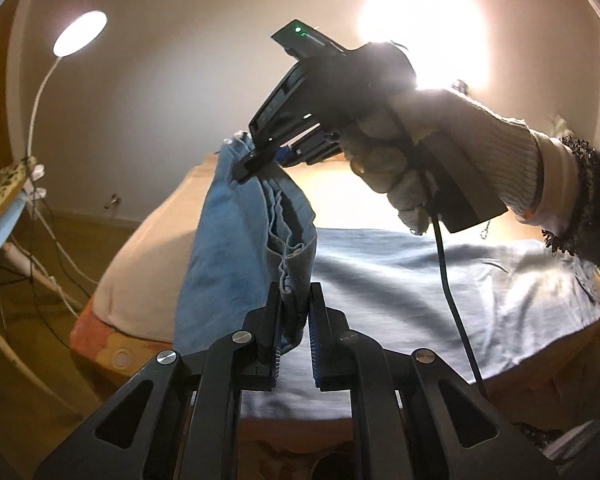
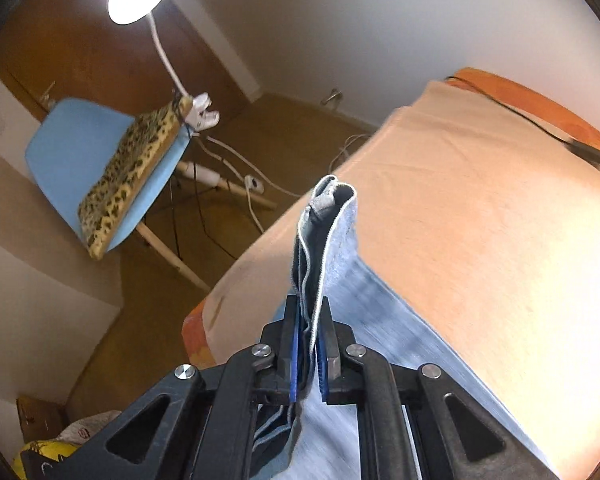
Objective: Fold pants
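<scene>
While lifted, pants (image 1: 236,248) | both grippers clamp, seemingly hems

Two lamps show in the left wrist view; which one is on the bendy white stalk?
The smaller round lamp at upper left; the larger glare sits behind the right gripper.

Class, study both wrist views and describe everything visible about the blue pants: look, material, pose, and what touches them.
The pants are light blue denim-like cloth with pale stitched hems, partly faded. One bunched, layered end is lifted off the bed; the left tongs pinch its lower edge and the right tongs clamp its top corner. The rest lies spread flat across the beige bed cover, blurred in the right wrist view.
</scene>
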The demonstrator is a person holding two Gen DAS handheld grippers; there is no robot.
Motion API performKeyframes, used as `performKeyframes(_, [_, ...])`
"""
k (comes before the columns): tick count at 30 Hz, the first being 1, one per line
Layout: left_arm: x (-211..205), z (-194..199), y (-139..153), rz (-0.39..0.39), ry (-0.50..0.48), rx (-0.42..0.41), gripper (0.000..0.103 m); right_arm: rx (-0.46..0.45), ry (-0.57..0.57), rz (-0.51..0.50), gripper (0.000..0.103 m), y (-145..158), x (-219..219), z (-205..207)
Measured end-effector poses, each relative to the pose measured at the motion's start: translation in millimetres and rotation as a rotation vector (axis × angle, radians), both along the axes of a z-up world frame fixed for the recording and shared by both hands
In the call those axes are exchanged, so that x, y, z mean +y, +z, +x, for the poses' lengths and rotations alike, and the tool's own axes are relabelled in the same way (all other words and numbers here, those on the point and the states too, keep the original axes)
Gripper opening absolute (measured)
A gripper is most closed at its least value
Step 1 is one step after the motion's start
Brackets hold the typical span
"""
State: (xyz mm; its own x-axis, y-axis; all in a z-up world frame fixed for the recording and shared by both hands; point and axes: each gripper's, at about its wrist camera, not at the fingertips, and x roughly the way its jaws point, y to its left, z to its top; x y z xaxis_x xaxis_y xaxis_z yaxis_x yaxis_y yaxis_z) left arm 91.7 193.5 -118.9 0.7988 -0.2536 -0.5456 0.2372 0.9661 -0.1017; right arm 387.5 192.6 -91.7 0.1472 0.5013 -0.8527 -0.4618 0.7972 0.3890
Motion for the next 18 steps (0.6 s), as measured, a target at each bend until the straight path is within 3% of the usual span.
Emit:
performKeyframes(10, [-53.2, -18.4, 21.1, -0.009, -0.115, -0.034, 0.010, -0.068, -0.089, 0.013, 0.005, 36.9, -74.8, -29.3])
performKeyframes(18, [-108.0, -28.8, 37.3, -0.062, -0.256, -0.043, 0.010, -0.082, -0.174, 0.005, 0.005, 62.7, -156.0, -58.5])
